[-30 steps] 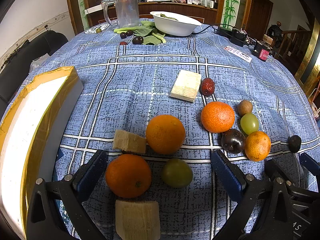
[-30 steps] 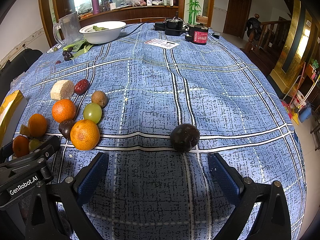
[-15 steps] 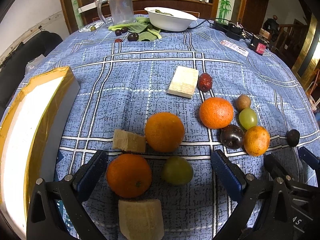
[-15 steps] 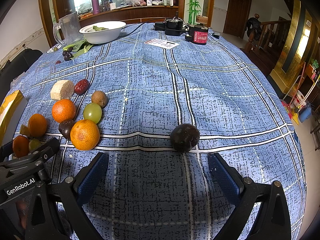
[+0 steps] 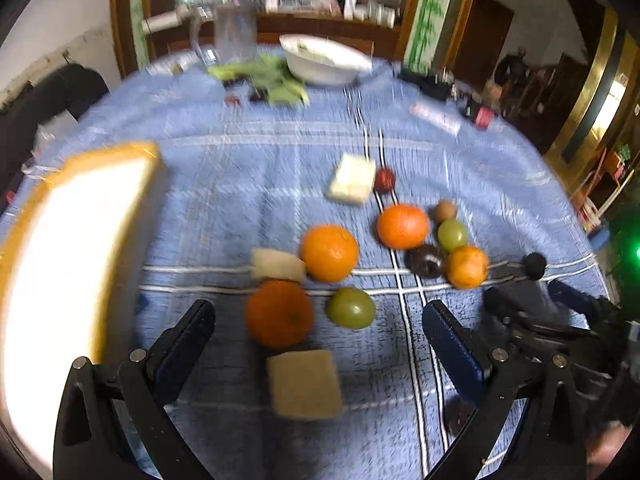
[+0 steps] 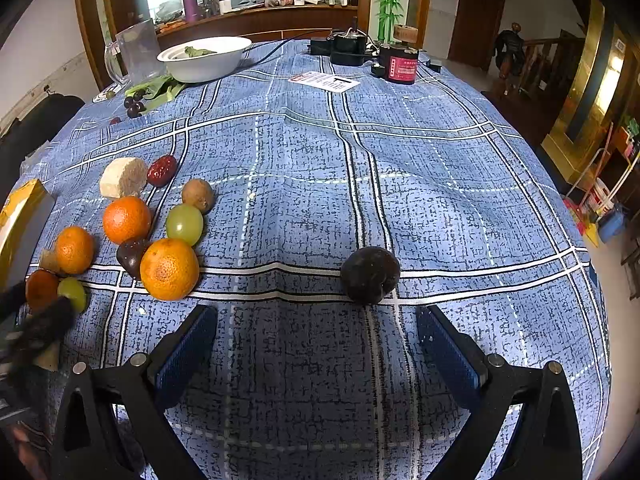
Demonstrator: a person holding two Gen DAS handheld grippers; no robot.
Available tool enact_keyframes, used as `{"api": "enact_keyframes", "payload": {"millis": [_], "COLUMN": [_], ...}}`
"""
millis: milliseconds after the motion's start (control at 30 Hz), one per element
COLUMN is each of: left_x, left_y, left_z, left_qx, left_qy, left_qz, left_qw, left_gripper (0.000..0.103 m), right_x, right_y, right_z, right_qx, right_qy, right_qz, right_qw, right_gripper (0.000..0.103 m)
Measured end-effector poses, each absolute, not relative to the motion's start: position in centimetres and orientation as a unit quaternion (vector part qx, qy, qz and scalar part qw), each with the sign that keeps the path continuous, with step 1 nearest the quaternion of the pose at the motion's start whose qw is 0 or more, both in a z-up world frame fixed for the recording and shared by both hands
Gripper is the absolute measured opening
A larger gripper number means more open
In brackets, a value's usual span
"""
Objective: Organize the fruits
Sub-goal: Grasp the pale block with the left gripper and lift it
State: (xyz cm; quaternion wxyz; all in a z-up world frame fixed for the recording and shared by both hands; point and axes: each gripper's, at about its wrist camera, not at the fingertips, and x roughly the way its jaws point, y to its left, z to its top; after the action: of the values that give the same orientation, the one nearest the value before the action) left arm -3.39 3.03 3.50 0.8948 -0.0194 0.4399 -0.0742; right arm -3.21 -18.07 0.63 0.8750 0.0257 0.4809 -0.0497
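Here, the left gripper (image 5: 318,330) hangs with jaws spread wide over a blue checked tablecloth (image 6: 440,184), an orange (image 5: 279,313) and a green fruit (image 5: 351,307) lying between its fingers and a tan block (image 5: 304,384) just nearer the camera. The right gripper (image 6: 316,344), equally agape and empty, faces a lone dark plum (image 6: 370,275). A yellow-edged box (image 5: 60,248) flanks the fruit cluster; a white bowl (image 6: 204,58) sits far behind.

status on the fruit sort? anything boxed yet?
Nothing looks sorted: the yellow-rimmed box shows no fruit inside. Nothing in hand: left gripper and right gripper are open, empty. Left: the oranges, green fruits and lone dark fruit remain loose on the tablecloth.
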Motion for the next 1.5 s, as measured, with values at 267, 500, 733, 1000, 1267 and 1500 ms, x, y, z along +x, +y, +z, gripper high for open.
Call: {"api": "enact_keyframes", "payload": {"millis": [267,500,733,1000,1267,1500], "left_x": [-6.0,-8.5,-12.0,-17.2,-24.7,-26.4], "left_y": [8.6,10.9,10.2,11.0,13.0,13.3], "left_z": [7.9,11.2,13.9,19.0,27.5,34.9], "left_qx": [-0.049,-0.036,-0.017,-0.033,-0.036,0.006], "left_qy": [0.389,0.332,0.274,0.201,0.096,0.051], "left_qz": [-0.042,0.007,-0.016,-0.021,-0.019,-0.008], "left_qw": [0.919,0.943,0.961,0.979,0.995,0.999], "left_gripper": [0.103,0.103,0.103,0.103,0.103,0.103], "right_x": [-3.4,-3.4,-5.8,-14.4,-20.9,-24.7], "right_y": [-18.0,-17.9,-17.5,-16.3,-14.8,-12.5], "right_z": [0.5,0.5,2.0,8.8,21.6,34.3], "right_qx": [0.027,0.025,0.039,0.069,0.029,-0.046], "right_qy": [0.476,0.476,0.449,0.317,0.160,0.028], "right_qz": [-0.055,-0.056,-0.048,-0.018,-0.019,-0.014], "right_qw": [0.877,0.877,0.892,0.946,0.986,0.998], "right_gripper": [0.102,0.102,0.094,0.094,0.094,0.103]}}
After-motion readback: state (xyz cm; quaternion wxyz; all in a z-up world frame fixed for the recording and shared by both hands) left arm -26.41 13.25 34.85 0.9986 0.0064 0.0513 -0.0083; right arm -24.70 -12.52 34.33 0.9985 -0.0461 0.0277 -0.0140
